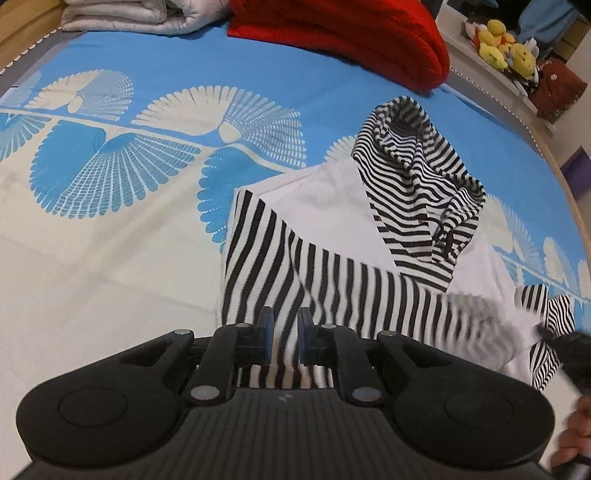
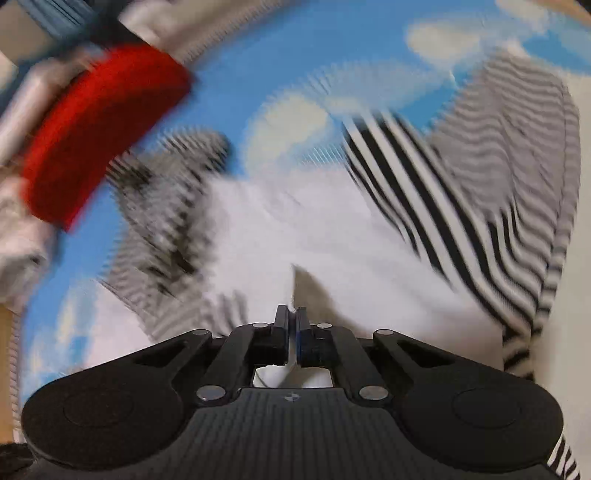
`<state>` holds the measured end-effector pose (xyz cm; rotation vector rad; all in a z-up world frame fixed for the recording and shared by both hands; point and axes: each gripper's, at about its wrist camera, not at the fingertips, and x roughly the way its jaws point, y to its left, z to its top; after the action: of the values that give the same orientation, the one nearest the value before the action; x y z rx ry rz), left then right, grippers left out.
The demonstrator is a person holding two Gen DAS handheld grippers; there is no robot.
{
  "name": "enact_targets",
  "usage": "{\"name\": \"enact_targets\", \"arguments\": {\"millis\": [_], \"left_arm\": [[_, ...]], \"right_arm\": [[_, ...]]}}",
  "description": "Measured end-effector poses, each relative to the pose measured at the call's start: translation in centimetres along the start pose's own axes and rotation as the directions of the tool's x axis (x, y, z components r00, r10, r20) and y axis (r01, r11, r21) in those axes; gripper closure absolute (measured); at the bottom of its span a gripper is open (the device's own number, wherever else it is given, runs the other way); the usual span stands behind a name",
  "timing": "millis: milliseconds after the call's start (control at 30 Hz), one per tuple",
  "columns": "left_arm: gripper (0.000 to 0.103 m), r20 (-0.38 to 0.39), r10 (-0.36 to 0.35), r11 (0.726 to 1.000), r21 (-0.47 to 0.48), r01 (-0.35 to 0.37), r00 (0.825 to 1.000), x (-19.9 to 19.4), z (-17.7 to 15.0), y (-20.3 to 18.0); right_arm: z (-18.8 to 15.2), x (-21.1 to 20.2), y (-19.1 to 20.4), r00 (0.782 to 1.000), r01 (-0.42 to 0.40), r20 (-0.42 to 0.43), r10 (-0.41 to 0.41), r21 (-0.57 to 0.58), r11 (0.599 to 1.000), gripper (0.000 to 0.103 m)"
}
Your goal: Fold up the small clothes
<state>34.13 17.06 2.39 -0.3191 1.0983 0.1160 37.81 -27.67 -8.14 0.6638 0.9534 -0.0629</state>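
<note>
A black-and-white striped garment with a white panel (image 1: 332,280) lies partly spread on the bed, its striped hood (image 1: 410,162) toward the far side. My left gripper (image 1: 284,325) hovers over its near striped edge, jaws a little apart with nothing between them. My right gripper (image 2: 291,317) is shut on a fold of the garment's white fabric (image 2: 295,236); that view is heavily blurred by motion. The right gripper also shows as a dark blur at the left wrist view's right edge (image 1: 565,347), by a striped sleeve.
The bed has a blue and cream patterned cover (image 1: 110,177). A red blanket (image 1: 351,37) and a folded grey quilt (image 1: 140,14) lie at the far side. Yellow plush toys (image 1: 506,40) sit on a shelf beyond the bed.
</note>
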Motion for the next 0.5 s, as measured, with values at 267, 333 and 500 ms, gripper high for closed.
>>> {"name": "enact_targets", "arguments": {"millis": [267, 333, 500], "left_arm": [[0.09, -0.062, -0.004, 0.999, 0.051, 0.007, 0.998, 1.1, -1.4, 0.0], [0.09, -0.086, -0.005, 0.998, 0.061, 0.011, 0.996, 1.7, -2.0, -0.2], [0.084, -0.131, -0.039, 0.994, 0.099, 0.052, 0.991, 3.2, -3.4, -0.9]], "right_arm": [[0.3, -2.3, -4.5, 0.988, 0.155, -0.032, -0.154, 0.02, 0.988, 0.095], [-0.2, -0.4, -6.2, 0.963, 0.223, -0.169, -0.212, 0.047, 0.974, 0.095], [-0.3, -0.9, -5.0, 0.986, 0.127, -0.11, -0.123, 0.028, 0.992, 0.076]]}}
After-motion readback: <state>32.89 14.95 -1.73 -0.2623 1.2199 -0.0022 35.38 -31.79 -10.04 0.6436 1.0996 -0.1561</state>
